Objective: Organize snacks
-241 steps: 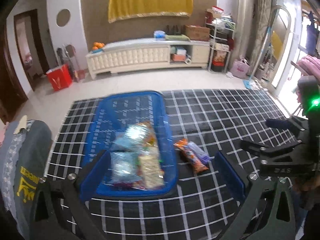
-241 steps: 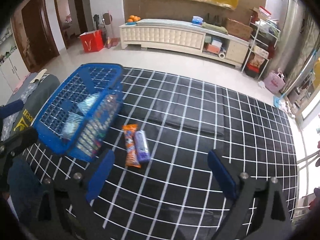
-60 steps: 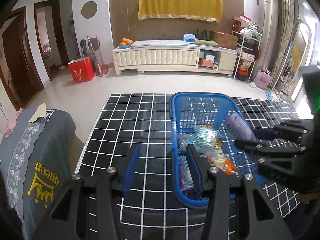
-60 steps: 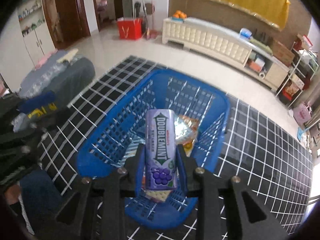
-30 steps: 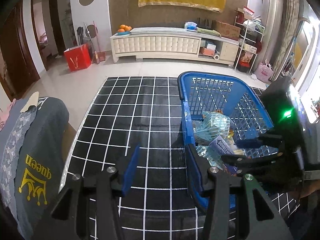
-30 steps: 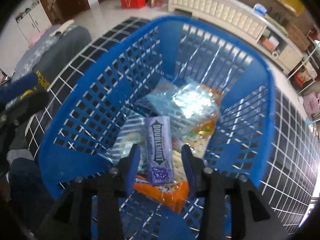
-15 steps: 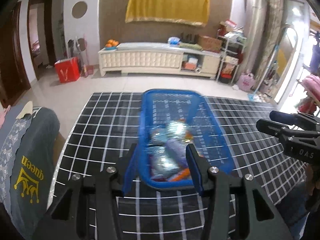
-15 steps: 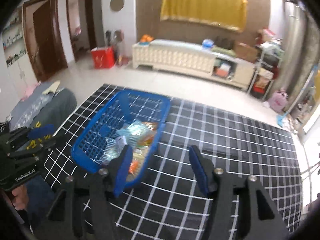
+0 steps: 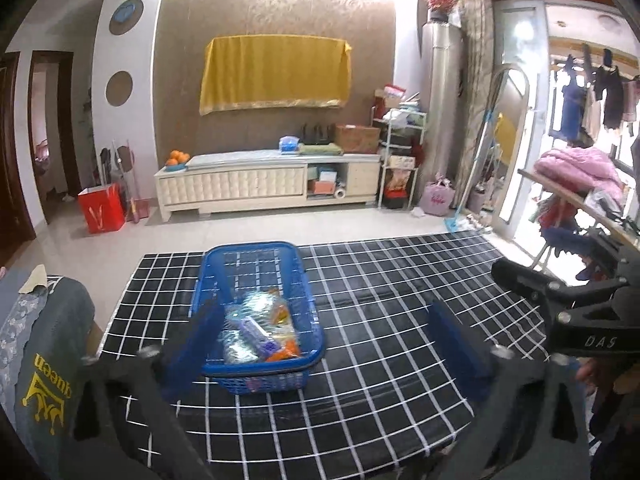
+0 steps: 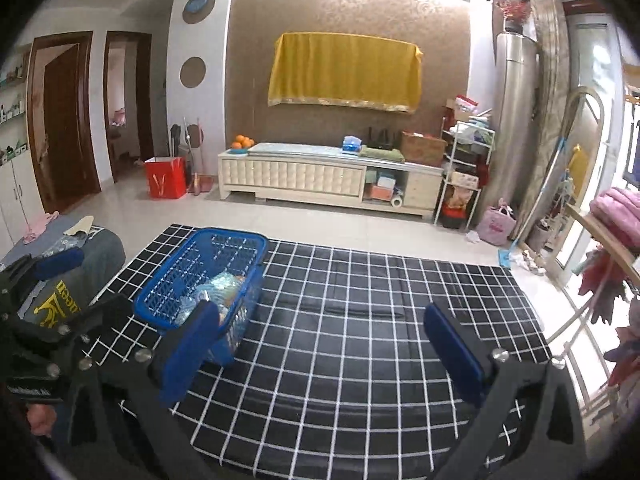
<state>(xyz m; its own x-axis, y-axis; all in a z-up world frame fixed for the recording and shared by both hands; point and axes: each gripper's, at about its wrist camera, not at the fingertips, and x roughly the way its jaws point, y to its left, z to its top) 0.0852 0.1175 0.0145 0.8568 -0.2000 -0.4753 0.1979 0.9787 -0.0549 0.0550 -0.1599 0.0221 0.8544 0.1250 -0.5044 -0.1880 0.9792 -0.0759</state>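
Both your grippers were up off the table here. In the left wrist view your left gripper (image 9: 332, 328) had its blue fingers (image 9: 452, 336) spread wide and still opening, with nothing pinched between them. The blue basket (image 9: 260, 374) sat low and left of centre in that frame, on the black table (image 9: 400, 360) with the white grid, and the left finger overlapped the basket's near left corner in the picture without visibly touching it. Inside the basket you could see the snacks piled up: a purple gum pack (image 9: 256, 332) lying on top of clear crinkly packets (image 9: 260, 304), with an orange packet (image 9: 286, 350) tucked at the near right corner.

In the right wrist view your right gripper (image 10: 324, 344) was the same deal, fingers (image 10: 452, 344) wide apart and opening, empty. The basket (image 10: 168, 280) showed at left of centre there, partly behind the left finger, and the shiny packets (image 10: 224, 284) were visible through the mesh. The rest of the table looked bare in that frame.

Your other gripper poked in at each frame's edge: the right one (image 9: 560, 292) on the right side of the left view, the left one (image 10: 36, 272) at the lower left of the right view. A grey cloth with yellow "queen" lettering (image 9: 44, 364) sat at the table's left edge.
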